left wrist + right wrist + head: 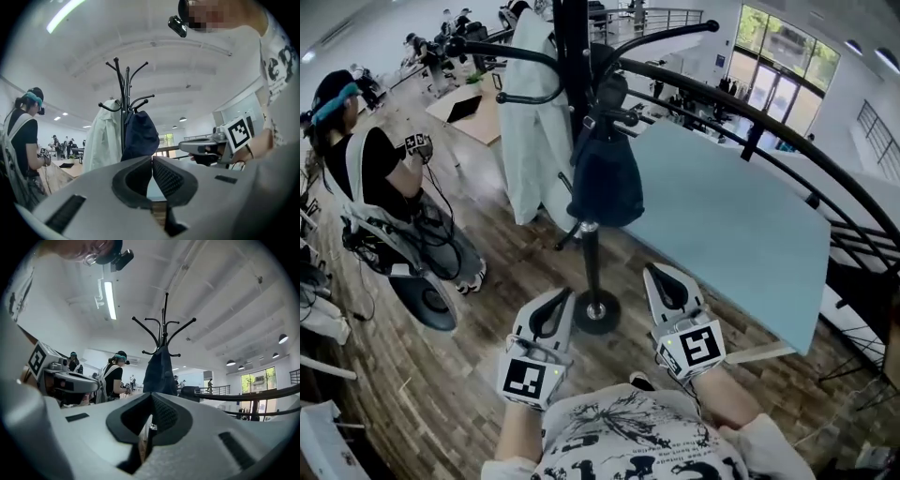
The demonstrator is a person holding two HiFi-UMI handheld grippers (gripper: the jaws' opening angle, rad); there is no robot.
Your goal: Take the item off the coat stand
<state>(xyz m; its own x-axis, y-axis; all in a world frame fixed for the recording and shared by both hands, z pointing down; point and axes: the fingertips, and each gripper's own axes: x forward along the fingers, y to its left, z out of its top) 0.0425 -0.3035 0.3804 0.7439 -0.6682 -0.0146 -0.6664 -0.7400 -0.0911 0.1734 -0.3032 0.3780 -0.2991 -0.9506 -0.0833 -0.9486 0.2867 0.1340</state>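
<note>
A black coat stand point(587, 246) rises just ahead of me, its round base point(597, 312) on the wood floor. A dark navy bag point(605, 180) hangs from a lower hook, and a white coat point(530, 112) hangs to its left. My left gripper point(564, 294) and right gripper point(651, 273) sit low on either side of the base, well below the bag. Both are shut with nothing in them. The left gripper view shows its jaws point(152, 159) closed beneath the navy bag point(139, 133) and white coat point(103, 140). In the right gripper view the jaws point(151, 397) meet below the bag point(160, 371).
A pale teal table point(727, 220) lies right of the stand, with a curved black railing point(769, 122) behind it. A person point(370, 178) sits at the left holding grippers, above a round stool base point(427, 300). Desks and other people fill the far background.
</note>
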